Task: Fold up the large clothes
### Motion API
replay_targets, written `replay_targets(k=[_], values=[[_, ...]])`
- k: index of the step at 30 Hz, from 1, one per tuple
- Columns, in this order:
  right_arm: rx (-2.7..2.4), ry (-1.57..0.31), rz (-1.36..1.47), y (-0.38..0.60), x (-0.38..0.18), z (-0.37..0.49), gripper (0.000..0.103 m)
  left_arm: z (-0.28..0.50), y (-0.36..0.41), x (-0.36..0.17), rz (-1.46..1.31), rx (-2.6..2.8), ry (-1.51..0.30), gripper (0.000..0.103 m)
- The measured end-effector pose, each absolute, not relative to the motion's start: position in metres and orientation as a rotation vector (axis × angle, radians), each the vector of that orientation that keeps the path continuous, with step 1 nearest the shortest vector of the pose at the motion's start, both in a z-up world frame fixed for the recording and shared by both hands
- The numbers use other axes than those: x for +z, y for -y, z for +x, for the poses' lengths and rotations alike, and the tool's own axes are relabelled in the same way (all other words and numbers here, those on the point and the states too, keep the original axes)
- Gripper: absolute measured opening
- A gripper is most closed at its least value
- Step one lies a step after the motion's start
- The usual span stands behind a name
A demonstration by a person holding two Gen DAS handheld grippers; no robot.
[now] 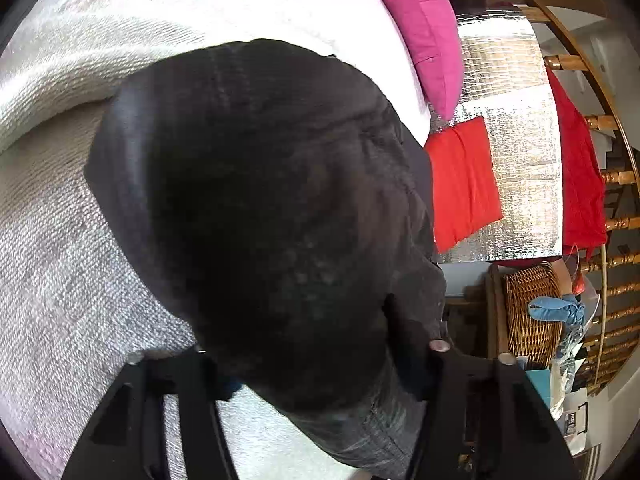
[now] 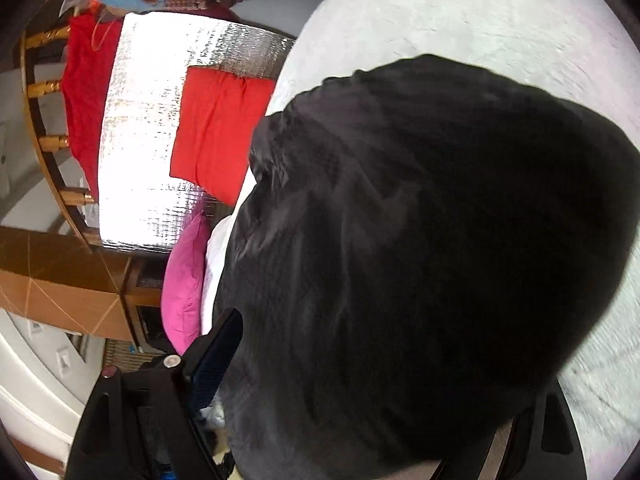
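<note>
Pointing down at a slant over a white bedspread, both grippers sit right up against a big black garment that fills most of each wrist view. From the left wrist the garment runs from between the fingers up and away toward the top of the frame, with a ribbed band curving across its far end, so its long axis roughly follows the way the gripper points. The left gripper has its jaws about half open and dark cloth bunched between the two fingers, but whether the pads actually pinch it is hard to tell because the fabric hides them. The right gripper has its jaws spread wide, and the black cloth drapes over the gap and buries the right-hand finger, so a grip can't be confirmed there either; the garment looks a bit smeared in that view. Off past the garment's edge there's a pink pillow, a red cloth lying flat on a silver foil sheet, and a wicker basket further out.
</note>
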State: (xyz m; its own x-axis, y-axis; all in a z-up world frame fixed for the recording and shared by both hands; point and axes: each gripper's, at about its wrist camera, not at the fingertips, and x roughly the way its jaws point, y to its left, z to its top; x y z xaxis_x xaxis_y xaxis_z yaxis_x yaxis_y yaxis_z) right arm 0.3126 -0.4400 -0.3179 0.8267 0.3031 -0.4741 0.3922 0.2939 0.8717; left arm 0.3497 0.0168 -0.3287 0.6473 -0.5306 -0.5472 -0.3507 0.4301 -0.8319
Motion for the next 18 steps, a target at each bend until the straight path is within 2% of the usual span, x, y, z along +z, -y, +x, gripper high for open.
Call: replay_targets(k=[1, 3, 6, 9, 18], values=[[-0.079, -0.642, 1.263, 0.439, -0.317, 0.313, 0.082, 0.351, -0.017, -0.329, -1.163, -0.141, -0.915, 0.053], [-0.127, -0.665, 1.196, 0.435, -0.314, 0.317, 0.063, 0.351, -0.018, -0.328, -1.157, -0.155, -0.909, 0.044], [-0.136, -0.668, 1.185, 0.434, -0.313, 0.315, 0.05, 0.35, -0.015, -0.32, -1.117, -0.17, -0.888, 0.035], [-0.135, -0.666, 1.124, 0.431, -0.303, 0.312, 0.04, 0.346, -0.014, -0.313, -1.094, -0.18, -0.869, 0.031], [-0.101, -0.658, 1.014, 0.422, -0.282, 0.277, 0.036, 0.303, -0.022, -0.3, -1.043, -0.206, -0.89, 0.028]])
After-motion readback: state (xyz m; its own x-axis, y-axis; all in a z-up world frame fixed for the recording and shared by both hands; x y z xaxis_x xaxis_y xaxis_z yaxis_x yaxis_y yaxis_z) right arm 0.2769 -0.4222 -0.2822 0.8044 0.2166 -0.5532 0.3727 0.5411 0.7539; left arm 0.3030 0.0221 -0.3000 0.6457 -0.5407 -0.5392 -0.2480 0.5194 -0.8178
